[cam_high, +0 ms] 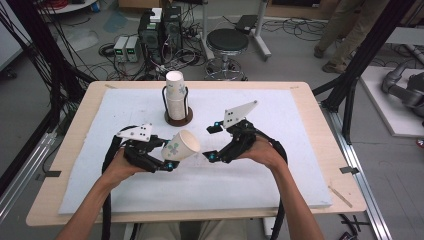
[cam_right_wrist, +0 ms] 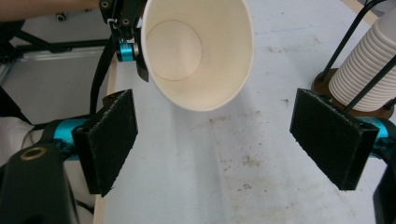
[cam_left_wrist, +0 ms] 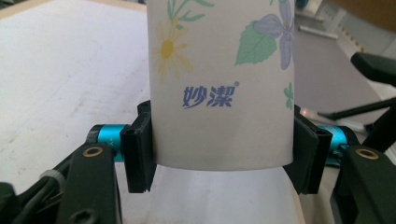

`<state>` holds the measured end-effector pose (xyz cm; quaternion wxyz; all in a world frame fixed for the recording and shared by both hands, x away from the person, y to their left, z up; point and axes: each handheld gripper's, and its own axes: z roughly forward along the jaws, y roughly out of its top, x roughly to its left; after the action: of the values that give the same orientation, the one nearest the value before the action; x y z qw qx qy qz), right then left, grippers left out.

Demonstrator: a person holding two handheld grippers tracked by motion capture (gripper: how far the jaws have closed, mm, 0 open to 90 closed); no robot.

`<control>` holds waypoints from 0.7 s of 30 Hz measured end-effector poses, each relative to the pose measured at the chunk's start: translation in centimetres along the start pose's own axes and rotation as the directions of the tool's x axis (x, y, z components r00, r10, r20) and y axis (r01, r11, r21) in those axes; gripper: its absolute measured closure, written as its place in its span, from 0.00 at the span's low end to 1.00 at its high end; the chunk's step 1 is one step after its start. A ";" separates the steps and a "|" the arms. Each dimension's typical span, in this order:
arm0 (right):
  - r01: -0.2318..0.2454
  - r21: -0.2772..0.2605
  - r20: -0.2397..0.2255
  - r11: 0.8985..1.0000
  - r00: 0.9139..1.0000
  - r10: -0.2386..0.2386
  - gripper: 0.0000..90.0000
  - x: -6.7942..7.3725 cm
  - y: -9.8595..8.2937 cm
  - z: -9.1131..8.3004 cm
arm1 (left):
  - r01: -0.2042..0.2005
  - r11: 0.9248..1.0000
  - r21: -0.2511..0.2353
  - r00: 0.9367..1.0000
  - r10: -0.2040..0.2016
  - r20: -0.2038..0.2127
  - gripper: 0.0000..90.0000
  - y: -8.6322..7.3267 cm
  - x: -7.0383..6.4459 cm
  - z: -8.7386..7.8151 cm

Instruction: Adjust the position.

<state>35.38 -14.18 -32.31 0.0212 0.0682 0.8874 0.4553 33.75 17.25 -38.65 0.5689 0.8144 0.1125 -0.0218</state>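
Two tongs, one loose paper cup, one stack of cups in one wire holder. Left tongs (cam_high: 170, 161), at lower left of centre in the high view, clamped on the paper cup (cam_high: 183, 145) near its base, a jaw pressed against each side; cup tilted off the surface at frame centre, open mouth turned toward the right tongs (cam_high: 211, 142). Seen from the right gripper view, cup (cam_right_wrist: 196, 51) at upper centre, inside bare and hollow down to the round bottom. Floral print and blue lettering on the cup wall (cam_left_wrist: 219, 88) in the left gripper view. Right tongs spread wide, nothing between the pads, just right of the cup's rim. Stack of cups (cam_high: 175, 95) standing upright in a black wire holder (cam_high: 178, 117) on a round brown base, above centre of the frame, apart from both tongs. White sheet (cam_high: 280, 185) laid over a pale wooden tabletop (cam_high: 75, 125), faintly stained. Beyond, at the top of the frame: grey floor with cables, a black stool (cam_high: 227, 42), computer boxes (cam_high: 160, 27), a standing person's legs (cam_high: 345, 30) at upper right
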 end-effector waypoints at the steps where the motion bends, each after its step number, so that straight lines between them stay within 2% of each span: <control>1: -0.002 -0.008 0.002 1.000 1.000 0.002 0.17 -0.1 -0.2 0.0 | -0.001 1.000 -0.011 1.000 0.001 -0.002 0.41 -0.1 0.0 0.0; 4: -0.013 -0.030 0.001 0.999 1.000 0.013 0.17 -0.1 -0.6 0.0 | 0.006 0.999 -0.050 1.000 -0.006 0.006 0.41 -0.5 0.2 0.1; 7: -0.020 -0.059 0.002 0.998 1.000 0.020 0.17 0.0 -1.0 0.1 | 0.011 0.998 -0.068 1.000 -0.011 0.008 0.41 -0.7 0.2 0.1; 8: -0.022 -0.077 0.002 0.997 1.000 0.022 0.17 0.0 -1.2 0.2 | 0.009 0.997 -0.079 1.000 -0.009 -0.005 0.41 -0.7 0.2 0.2; 13: -0.054 -0.138 -0.008 0.989 0.999 0.053 0.17 0.0 -2.3 0.6 | 0.008 0.993 -0.117 1.000 -0.007 0.008 0.41 -0.7 0.1 0.4; 19: -0.066 -0.165 -0.016 0.984 0.998 0.065 0.17 0.1 -3.0 1.1 | 0.005 0.990 -0.140 1.000 -0.005 0.003 0.41 -0.8 0.0 0.4; 21: -0.078 -0.184 -0.020 0.980 0.997 0.076 0.17 0.1 -3.3 1.3 | 0.004 0.991 -0.131 1.000 -0.004 0.002 0.41 -0.8 0.0 0.5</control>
<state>35.09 -14.98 -35.72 0.0042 0.0974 0.8383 0.5364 33.62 17.06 -39.57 0.6212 0.7750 0.1148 -0.0160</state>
